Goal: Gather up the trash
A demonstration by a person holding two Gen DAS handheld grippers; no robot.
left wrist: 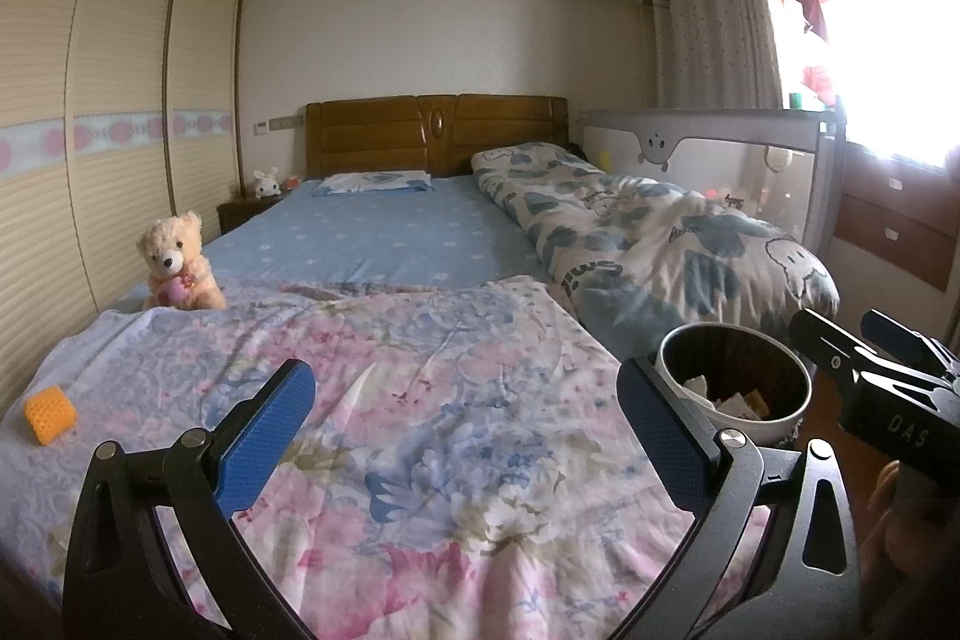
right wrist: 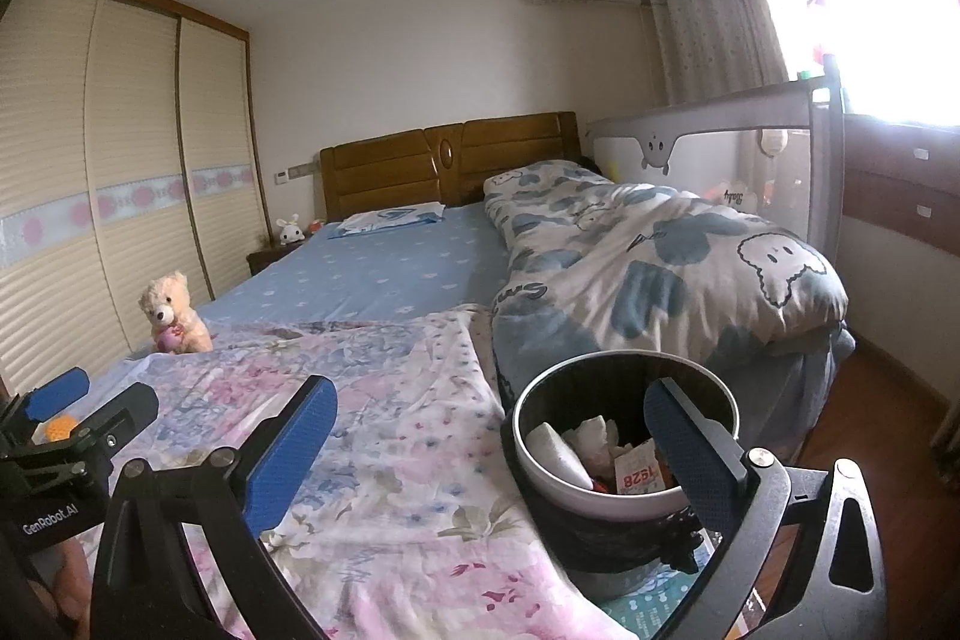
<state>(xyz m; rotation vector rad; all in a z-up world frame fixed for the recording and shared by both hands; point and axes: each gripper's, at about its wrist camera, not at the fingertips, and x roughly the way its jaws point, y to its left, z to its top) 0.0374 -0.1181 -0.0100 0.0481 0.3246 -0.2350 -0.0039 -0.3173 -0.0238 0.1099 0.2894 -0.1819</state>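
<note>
Both grippers, left [left wrist: 468,436] and right [right wrist: 489,451], spread wide, nothing held. Paper scraps seen in round white bin [right wrist: 543,484]. Yellow knitted lump [left wrist: 51,413] on floral blanket [left wrist: 420,400] judged next pickup; left reach required.

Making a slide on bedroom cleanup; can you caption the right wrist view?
Open right gripper over floral blanket, beside a trash bin holding crumpled paper.

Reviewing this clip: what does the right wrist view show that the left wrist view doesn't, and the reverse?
Only the right wrist view shows the trash bin's contents clearly: a slip printed 1928 and crumpled tissue. Only the left wrist view shows the whole orange knitted block on the floral quilt. Both share the teddy bear, wooden headboard, and open, empty grippers: left, right.
</note>
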